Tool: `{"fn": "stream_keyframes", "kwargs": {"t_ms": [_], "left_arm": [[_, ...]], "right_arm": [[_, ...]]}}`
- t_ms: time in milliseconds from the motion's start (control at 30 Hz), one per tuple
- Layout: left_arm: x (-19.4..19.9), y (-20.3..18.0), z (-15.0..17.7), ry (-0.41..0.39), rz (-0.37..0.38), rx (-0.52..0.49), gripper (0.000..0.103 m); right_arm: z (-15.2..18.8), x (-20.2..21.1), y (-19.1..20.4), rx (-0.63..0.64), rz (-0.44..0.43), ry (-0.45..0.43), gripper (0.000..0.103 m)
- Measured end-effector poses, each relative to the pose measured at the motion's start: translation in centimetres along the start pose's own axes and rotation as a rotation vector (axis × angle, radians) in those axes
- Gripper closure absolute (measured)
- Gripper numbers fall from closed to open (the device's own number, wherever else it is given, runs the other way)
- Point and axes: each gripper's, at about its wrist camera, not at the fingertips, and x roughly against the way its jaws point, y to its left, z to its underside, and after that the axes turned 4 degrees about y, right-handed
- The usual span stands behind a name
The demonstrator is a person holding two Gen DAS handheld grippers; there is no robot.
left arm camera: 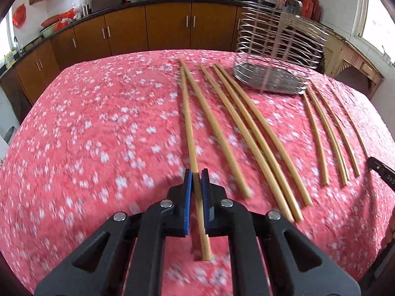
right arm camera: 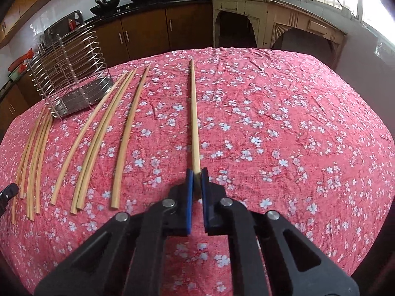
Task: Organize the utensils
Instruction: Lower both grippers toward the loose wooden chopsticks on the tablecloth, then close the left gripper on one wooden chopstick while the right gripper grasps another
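Note:
Several bamboo chopsticks lie in a row on a pink flowered tablecloth point(left arm camera: 98, 128). In the left wrist view, my left gripper point(left arm camera: 196, 175) is shut on the thick end of one chopstick point(left arm camera: 188, 123); the stick runs away from me, and its butt pokes out behind the blue pads. The right wrist view has my right gripper point(right arm camera: 196, 174) shut on the near end of another chopstick point(right arm camera: 193, 113), the rightmost of the row. A wire chopstick holder point(left arm camera: 276, 49) point(right arm camera: 71, 74) with a perforated steel base stands at the far side of the table.
Loose chopsticks point(left arm camera: 259, 143) point(right arm camera: 96, 148) lie between the two held ones, below the holder. A black part point(left arm camera: 381, 171) shows at the right edge of the left view. Brown kitchen cabinets point(left arm camera: 167, 24) and a cream side table point(right arm camera: 271, 22) stand beyond the table.

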Motion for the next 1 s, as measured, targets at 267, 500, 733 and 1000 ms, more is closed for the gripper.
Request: {"fn": "stream_keyframes", "kwargs": {"t_ms": [267, 500, 733, 1000], "left_arm": [[-3.1, 3.9, -4.9, -0.006, -0.087, 0.017, 0.096], [-1.4, 5.7, -3.2, -0.029, 0.02, 0.045, 0.077], [0.2, 4.6, -0.7, -0.036, 0.031, 0.023, 0.062], [0.1, 4.4, -0.2, -0.027, -0.002, 0.048, 0.083]], "right_arm": [[-3.6, -2.2, -3.3, -0.06, 0.05, 0.003, 0.095], [-3.6, -1.9, -4.1, -0.052, -0.007, -0.015, 0.071], [-1.1, -0.9, -3.0, -0.023, 0.013, -0.031, 0.073], [-0.8, -0.8, -3.5, -0.041, 0.018, -0.033, 0.084]]}}
